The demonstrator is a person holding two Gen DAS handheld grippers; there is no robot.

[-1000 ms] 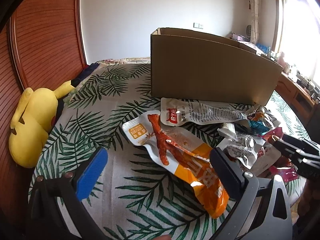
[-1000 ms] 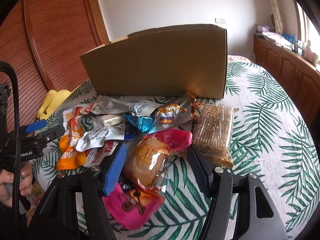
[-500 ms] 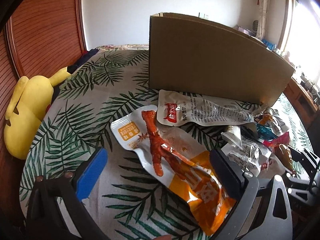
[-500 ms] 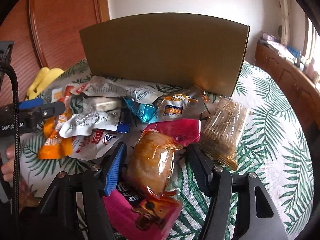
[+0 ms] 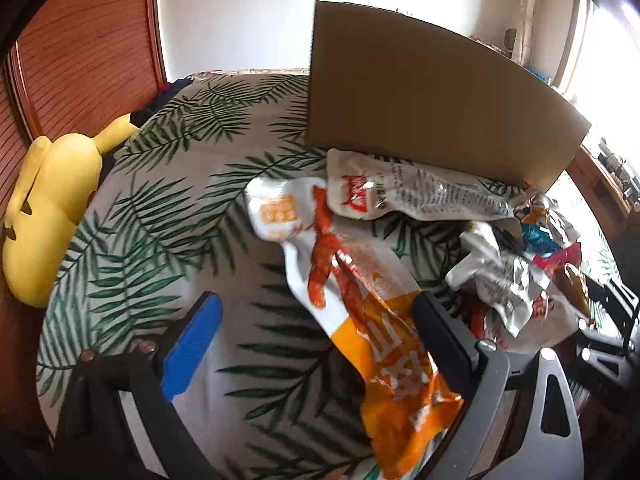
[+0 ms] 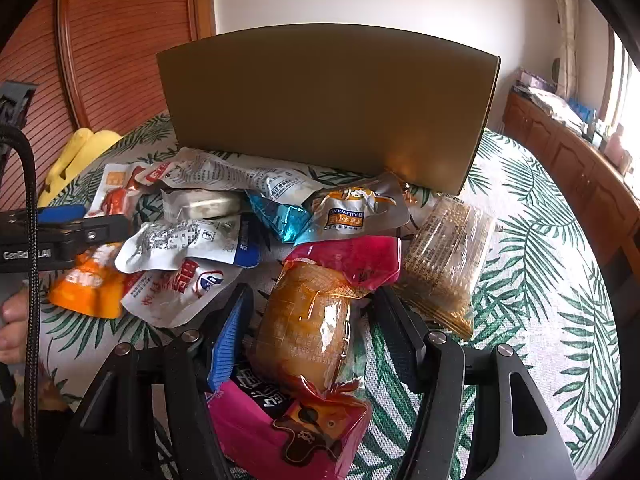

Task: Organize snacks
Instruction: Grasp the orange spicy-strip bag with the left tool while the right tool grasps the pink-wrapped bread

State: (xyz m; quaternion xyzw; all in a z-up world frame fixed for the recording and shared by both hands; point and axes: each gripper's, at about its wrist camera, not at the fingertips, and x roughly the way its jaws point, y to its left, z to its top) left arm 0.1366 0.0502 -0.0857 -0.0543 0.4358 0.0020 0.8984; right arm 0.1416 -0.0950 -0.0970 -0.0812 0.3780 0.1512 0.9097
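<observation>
A pile of snack packets lies on a palm-leaf cloth in front of a tall cardboard box [image 5: 420, 96] [image 6: 328, 104]. My left gripper [image 5: 320, 320] is open, its right finger resting over the orange and white chicken-feet packet [image 5: 360, 304], which lies between the fingers. My right gripper [image 6: 316, 320] is open around a pink-ended clear packet holding a brown cake [image 6: 308, 320]. A silver packet [image 5: 408, 196], a blue foil packet [image 6: 276, 216] and a clear biscuit packet [image 6: 448, 256] lie nearby. The left gripper also shows in the right wrist view [image 6: 68, 228].
A yellow plush toy [image 5: 52, 200] lies at the left edge by a wooden slatted headboard [image 5: 80, 52]. A wooden cabinet [image 6: 568, 160] runs along the right side under a bright window.
Both grippers moved forward and lower toward the pile. The chicken-feet packet now lies between the left fingers, and the brown cake packet sits deeper between the right fingers.
</observation>
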